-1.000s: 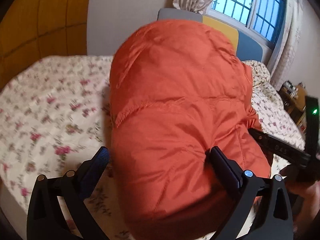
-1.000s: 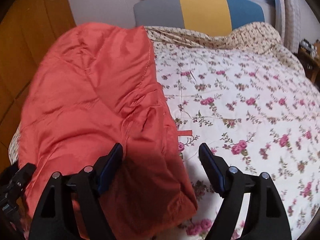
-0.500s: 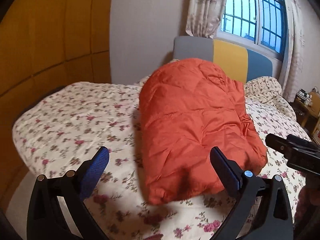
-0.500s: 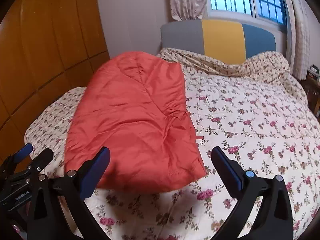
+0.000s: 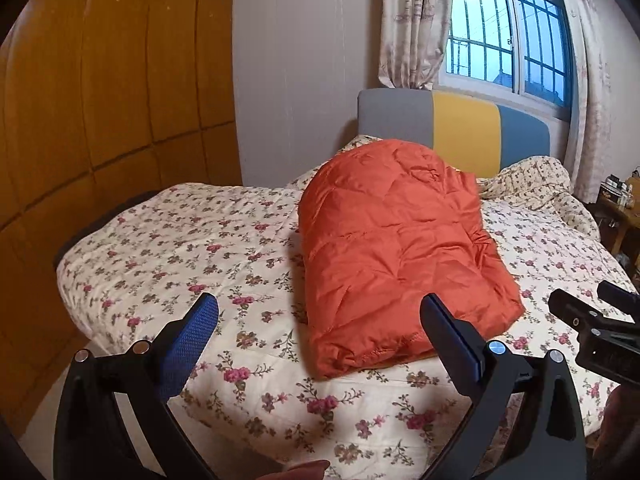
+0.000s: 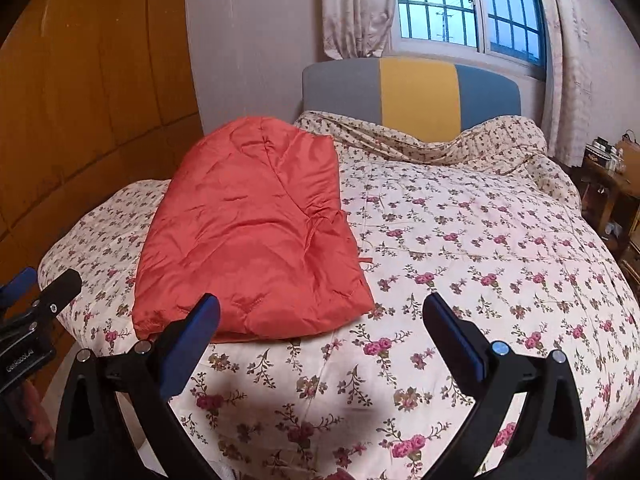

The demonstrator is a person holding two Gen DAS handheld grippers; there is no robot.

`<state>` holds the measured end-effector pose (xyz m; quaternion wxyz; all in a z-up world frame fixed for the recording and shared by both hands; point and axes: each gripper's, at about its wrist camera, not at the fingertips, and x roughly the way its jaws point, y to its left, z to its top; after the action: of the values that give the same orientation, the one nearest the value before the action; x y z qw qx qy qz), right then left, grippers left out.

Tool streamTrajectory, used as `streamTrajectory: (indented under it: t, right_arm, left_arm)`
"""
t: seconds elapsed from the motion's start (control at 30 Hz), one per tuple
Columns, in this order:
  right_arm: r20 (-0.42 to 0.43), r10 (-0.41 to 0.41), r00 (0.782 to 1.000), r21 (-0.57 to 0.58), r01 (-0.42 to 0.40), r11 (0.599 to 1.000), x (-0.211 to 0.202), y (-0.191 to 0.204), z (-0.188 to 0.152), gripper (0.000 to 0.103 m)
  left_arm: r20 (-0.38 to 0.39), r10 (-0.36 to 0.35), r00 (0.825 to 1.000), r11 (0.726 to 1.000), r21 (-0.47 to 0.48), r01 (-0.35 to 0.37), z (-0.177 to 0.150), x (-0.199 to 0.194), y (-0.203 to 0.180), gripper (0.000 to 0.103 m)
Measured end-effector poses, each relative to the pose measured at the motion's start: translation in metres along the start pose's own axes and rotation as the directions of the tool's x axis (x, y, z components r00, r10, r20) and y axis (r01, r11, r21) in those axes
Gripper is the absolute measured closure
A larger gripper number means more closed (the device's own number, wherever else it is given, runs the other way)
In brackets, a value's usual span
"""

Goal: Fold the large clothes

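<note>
The orange down jacket lies folded into a puffy bundle on the bed's floral quilt, toward the bed's left side as both wrist views show it, its long axis running from the near edge toward the grey, yellow and blue headboard. The left gripper hangs above the near edge of the bed with its jaws spread wide and nothing between them; the jacket's near hem sits beyond the blue pads, not touched by them. The right gripper is released too: its jaws have just been opening, they now stand wide, and only the quilt shows between them, with the jacket's near corner just beyond the left pad. Each gripper appears at the edge of the other's view, apart from the jacket. A loose orange drawstring pokes out from the jacket's right edge onto the quilt. A rumpled floral cover is heaped at the headboard, below a barred window with curtains, and a wooden wardrobe stands along the left.
</note>
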<state>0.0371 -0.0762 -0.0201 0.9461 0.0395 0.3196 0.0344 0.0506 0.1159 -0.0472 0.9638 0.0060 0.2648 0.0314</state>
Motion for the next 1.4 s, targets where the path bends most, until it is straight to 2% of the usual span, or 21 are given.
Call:
streamTrajectory:
  t: [0.23,1.4]
  right_arm:
    - [0.014,0.005,1.0,-0.012,-0.005,1.0,-0.009,0.002,0.003,0.002]
    - [-0.001,0.025,1.0,0.014,-0.025,1.0,-0.007,-0.001,0.004,0.002]
  left_arm:
    - [-0.007,-0.021,1.0,1.0,0.001,0.021,-0.001,-0.002,-0.004,0.003]
    - [0.003,-0.037,0.999,0.999,0.009,0.037,-0.004,-0.002,-0.011,0.003]
